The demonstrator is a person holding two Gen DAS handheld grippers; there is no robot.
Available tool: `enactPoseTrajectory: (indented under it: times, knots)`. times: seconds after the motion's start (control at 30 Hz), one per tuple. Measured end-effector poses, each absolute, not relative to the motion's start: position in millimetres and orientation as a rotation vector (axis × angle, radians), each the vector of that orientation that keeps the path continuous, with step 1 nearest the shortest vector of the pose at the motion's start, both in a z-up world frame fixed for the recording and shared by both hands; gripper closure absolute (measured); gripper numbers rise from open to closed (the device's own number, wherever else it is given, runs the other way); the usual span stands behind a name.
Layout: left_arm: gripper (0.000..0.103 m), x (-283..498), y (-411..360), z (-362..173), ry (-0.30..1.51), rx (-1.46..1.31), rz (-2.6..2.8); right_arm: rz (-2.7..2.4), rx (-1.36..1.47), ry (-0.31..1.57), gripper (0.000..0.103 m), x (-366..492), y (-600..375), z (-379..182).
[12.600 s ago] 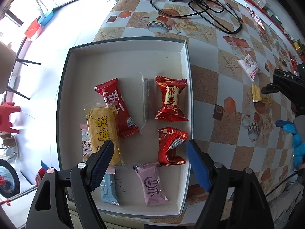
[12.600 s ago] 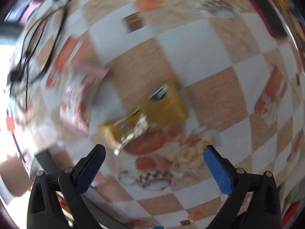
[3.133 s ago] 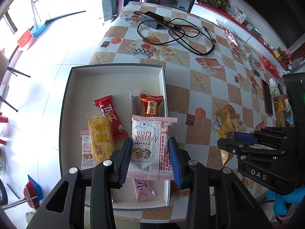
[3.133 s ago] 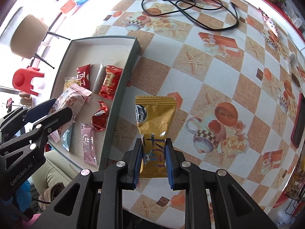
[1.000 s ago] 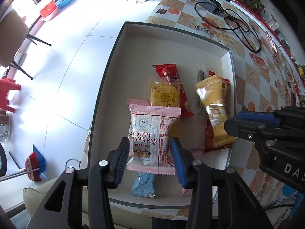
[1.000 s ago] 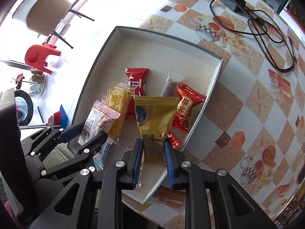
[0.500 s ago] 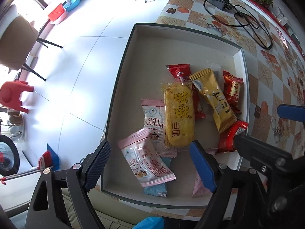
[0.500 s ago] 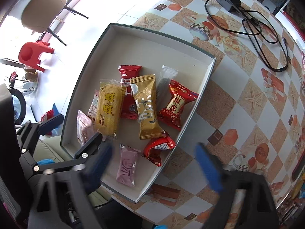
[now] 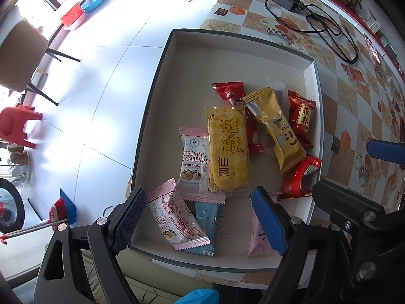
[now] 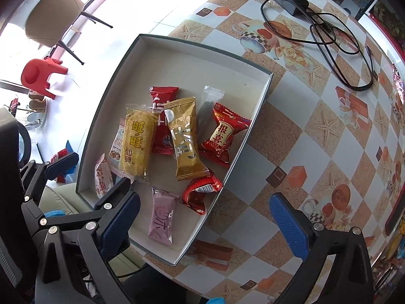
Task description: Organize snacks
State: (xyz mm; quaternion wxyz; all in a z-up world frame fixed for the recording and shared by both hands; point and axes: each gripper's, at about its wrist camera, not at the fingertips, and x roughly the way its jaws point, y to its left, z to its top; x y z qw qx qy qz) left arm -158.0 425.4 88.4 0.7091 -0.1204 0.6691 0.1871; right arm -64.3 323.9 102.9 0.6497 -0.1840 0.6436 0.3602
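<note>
A shallow white tray holds several wrapped snacks. My left gripper hangs open over its near left corner, and a pink cranberry packet lies loose on the tray floor between the fingers, untouched. A second pink cranberry packet lies beside a yellow rice-cracker packet. A gold packet rests flat between that and a red candy. My right gripper stands open and empty above the tray's near right edge, over a mauve packet.
A black charger with a looped cable lies on the patterned table beyond the tray. The tray sits at the table's left edge, with white floor, a red stool and a chair below. A blue glove shows at the bottom.
Both grippers have opened. The pink cranberry packet dropped from the left gripper into the tray's near left corner. The gold packet left the right gripper and lies flat among the snacks.
</note>
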Motion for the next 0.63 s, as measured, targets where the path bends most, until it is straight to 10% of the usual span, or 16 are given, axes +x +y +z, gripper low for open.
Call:
enactPoseTrajectory:
  times: [0.63]
  knots:
    - [0.016, -164.3, 427.2, 91.5, 1.45, -0.268, 0.407, 0.827, -0.414, 1.467, 0.0, -68.3, 328.7, 102.9]
